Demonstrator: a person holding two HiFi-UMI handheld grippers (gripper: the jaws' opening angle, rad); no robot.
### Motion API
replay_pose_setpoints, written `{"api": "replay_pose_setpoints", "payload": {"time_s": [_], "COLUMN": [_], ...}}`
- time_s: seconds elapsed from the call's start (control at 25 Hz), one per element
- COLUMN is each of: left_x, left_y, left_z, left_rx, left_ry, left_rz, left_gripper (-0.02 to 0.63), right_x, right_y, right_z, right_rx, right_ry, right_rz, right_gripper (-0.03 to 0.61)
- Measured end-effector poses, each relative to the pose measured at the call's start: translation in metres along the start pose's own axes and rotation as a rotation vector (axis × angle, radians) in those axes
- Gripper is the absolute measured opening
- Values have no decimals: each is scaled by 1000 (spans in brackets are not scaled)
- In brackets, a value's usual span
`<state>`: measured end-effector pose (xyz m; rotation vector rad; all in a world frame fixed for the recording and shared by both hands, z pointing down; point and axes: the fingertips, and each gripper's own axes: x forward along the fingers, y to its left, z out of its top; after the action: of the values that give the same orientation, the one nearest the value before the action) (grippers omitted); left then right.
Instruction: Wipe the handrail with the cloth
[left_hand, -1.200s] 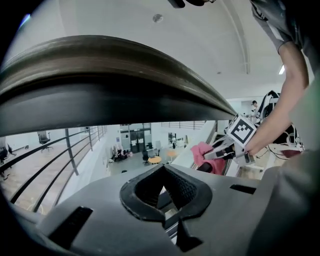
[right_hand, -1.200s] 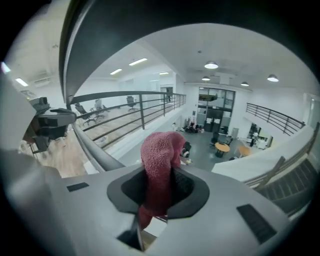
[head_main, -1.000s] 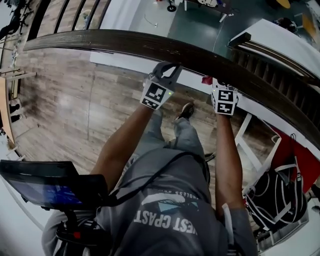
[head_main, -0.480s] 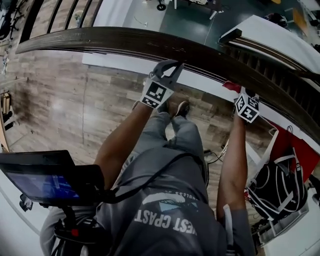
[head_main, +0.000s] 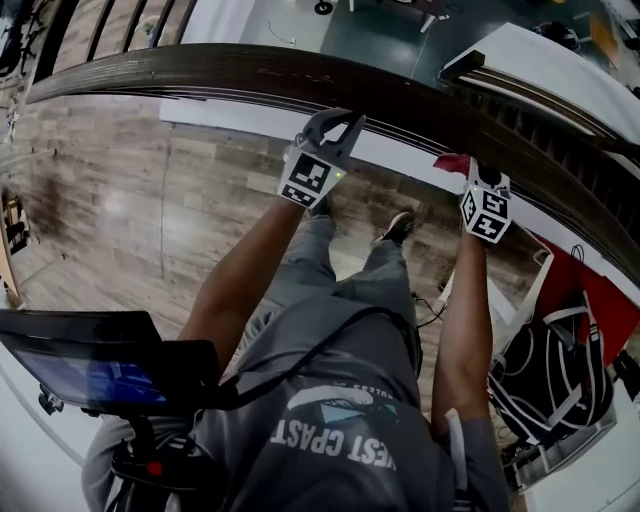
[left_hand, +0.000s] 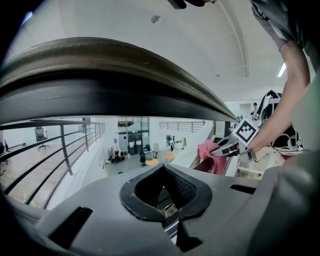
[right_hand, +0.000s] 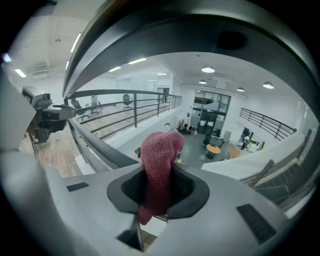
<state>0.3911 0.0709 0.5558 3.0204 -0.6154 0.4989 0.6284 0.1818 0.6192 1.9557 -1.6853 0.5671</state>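
The dark wooden handrail (head_main: 250, 75) curves across the top of the head view and arches overhead in the left gripper view (left_hand: 100, 80) and the right gripper view (right_hand: 210, 30). My right gripper (head_main: 470, 172) is shut on a red cloth (head_main: 452, 161), held up just under the rail's near side. In the right gripper view the cloth (right_hand: 159, 155) sticks up out of the right gripper (right_hand: 159, 195). My left gripper (head_main: 335, 122) sits at the rail further left, shut and holding nothing. The left gripper view shows the left gripper (left_hand: 165, 192) below the rail and the cloth (left_hand: 209, 157) off to the right.
A white ledge (head_main: 230, 118) runs under the rail, with wooden floor (head_main: 120, 200) behind me. A black backpack (head_main: 550, 385) and a red bag (head_main: 600, 310) lie at lower right. A dark screen (head_main: 90, 365) hangs at lower left. Beyond the rail is a drop to a lower hall (right_hand: 215, 145).
My right gripper has slid to the right along the handrail with the cloth, away from the left gripper. The left gripper has stayed at its spot on the rail.
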Motion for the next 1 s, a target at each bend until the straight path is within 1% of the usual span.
{"api": "replay_pose_setpoints", "payload": {"time_s": [0.08, 0.12, 0.16, 0.24, 0.32, 0.44, 0.52, 0.6, 0.68, 0.76, 0.84, 0.92, 1.0], "left_x": [9, 14, 18, 28, 39, 57, 67, 74, 78, 80, 81, 85, 93], "left_y": [-17, -25, -33, -44, -56, -76, -87, -95, -100, -103, -106, -113, -129], "left_z": [0, 2, 4, 6, 7, 10, 13, 14, 14, 13, 13, 11, 8], "left_rx": [5, 7, 8, 9, 5, 8, 14, 14, 11, 9, 3, -3, -5], "left_ry": [2, 1, 0, 1, 5, 2, -1, -1, 3, 5, 7, 11, 17], "left_rz": [3, 1, -2, -8, -17, -39, -52, -55, -52, -49, -44, -43, -50], "left_gripper": [3, 3, 3, 3, 3, 3, 3, 3, 3, 3, 3, 3, 3], "right_x": [-14, -20, -23, -22, -16, -8, -7, -12, -22, -37, -49, -55, -53], "right_y": [-48, -65, -75, -75, -59, -36, -34, -48, -81, -126, -163, -180, -177], "right_z": [-22, -29, -34, -33, -27, -19, -18, -23, -36, -52, -66, -73, -75], "right_rx": [34, 33, 25, 4, -15, -77, -114, -125, -70, 14, 58, 66, 58], "right_ry": [12, 18, 23, 20, 0, -26, -35, -37, -35, -25, -5, 13, 10], "right_rz": [-68, -92, -107, -112, -81, -5, 32, 35, -13, -90, -159, -193, -181], "right_gripper": [72, 72, 72, 71, 71, 70, 71, 71, 71, 71, 71, 71, 69]}}
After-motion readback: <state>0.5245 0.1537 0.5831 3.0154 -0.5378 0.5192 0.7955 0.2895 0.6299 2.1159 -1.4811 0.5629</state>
